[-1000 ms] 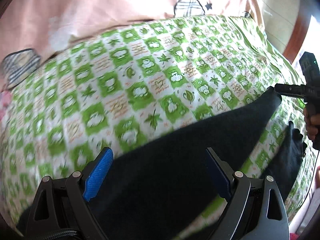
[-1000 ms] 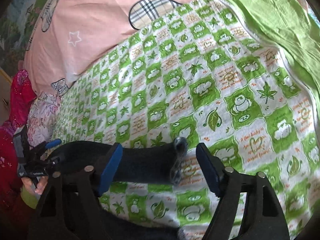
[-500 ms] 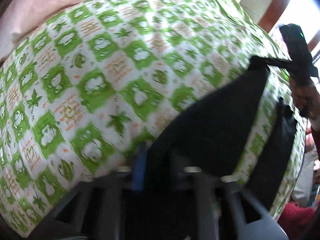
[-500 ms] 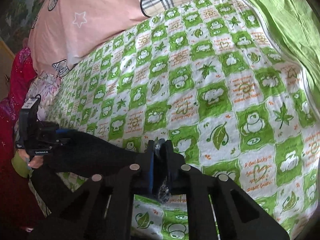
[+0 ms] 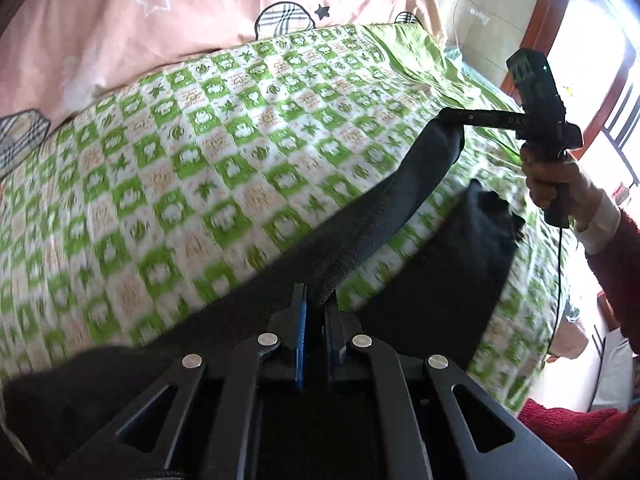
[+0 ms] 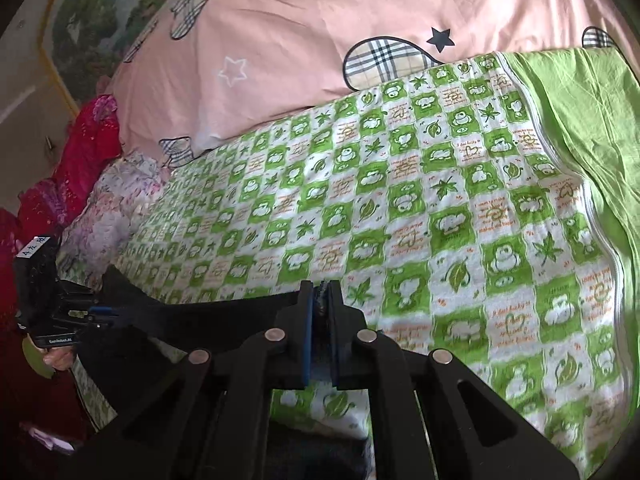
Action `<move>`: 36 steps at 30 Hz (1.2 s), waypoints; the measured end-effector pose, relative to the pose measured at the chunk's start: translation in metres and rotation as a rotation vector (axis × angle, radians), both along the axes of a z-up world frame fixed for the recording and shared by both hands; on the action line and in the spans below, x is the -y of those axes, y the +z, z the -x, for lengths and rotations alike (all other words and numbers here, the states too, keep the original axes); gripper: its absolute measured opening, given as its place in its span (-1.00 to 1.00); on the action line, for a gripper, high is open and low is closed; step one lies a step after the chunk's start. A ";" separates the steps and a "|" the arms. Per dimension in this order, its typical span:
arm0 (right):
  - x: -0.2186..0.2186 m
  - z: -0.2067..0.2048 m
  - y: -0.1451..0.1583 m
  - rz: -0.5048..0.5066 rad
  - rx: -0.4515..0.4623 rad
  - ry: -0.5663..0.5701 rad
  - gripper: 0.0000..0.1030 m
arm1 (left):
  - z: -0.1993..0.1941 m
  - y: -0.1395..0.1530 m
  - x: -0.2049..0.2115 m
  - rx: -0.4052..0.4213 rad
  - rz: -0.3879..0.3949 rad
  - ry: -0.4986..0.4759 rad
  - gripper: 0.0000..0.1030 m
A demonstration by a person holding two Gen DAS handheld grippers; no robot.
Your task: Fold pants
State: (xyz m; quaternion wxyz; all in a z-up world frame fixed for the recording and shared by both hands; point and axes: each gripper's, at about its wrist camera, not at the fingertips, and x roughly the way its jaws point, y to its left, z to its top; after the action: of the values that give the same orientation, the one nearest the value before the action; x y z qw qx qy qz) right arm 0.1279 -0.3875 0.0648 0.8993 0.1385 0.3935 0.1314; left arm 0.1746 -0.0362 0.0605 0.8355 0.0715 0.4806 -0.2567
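Note:
The black pants (image 5: 400, 208) hang stretched over the bed between my two grippers. In the left wrist view my left gripper (image 5: 316, 294) is shut on one end of the upper leg. At the far end my right gripper (image 5: 450, 114), held by a hand (image 5: 560, 188), pinches the same leg. The other leg (image 5: 460, 264) droops below it onto the blanket. In the right wrist view my right gripper (image 6: 321, 286) is shut on the pants' edge. From there the taut pants (image 6: 192, 314) run left to my left gripper (image 6: 100, 312).
A green-and-white checked blanket (image 6: 400, 200) covers the bed. A pink quilt (image 6: 320, 32) lies behind it and a plain green sheet (image 6: 580, 112) to its right. Red floral bedding (image 6: 88, 140) is piled at the left. A wooden window frame (image 5: 560, 12) stands beyond the bed's end.
Both grippers went from open around the pants to shut on them. They then rose, pulling the upper leg taut off the blanket.

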 end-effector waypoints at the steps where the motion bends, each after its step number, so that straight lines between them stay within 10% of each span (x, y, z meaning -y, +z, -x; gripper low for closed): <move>1: 0.000 0.009 0.000 0.000 0.013 0.005 -0.86 | 0.009 0.001 -0.002 -0.007 0.012 0.008 -0.90; 28: -0.001 0.127 -0.029 0.145 0.004 -0.012 -0.86 | 0.107 -0.050 0.026 -0.080 0.072 0.051 -0.87; 36: -0.007 0.140 -0.038 0.193 -0.088 -0.045 -0.78 | 0.118 -0.065 0.029 -0.113 0.084 0.040 -0.45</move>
State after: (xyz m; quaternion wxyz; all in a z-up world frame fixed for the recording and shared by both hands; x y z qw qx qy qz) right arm -0.0121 -0.3809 0.0272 0.8931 0.0656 0.4400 0.0665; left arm 0.0570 -0.0652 -0.0050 0.8142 0.0123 0.5171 -0.2635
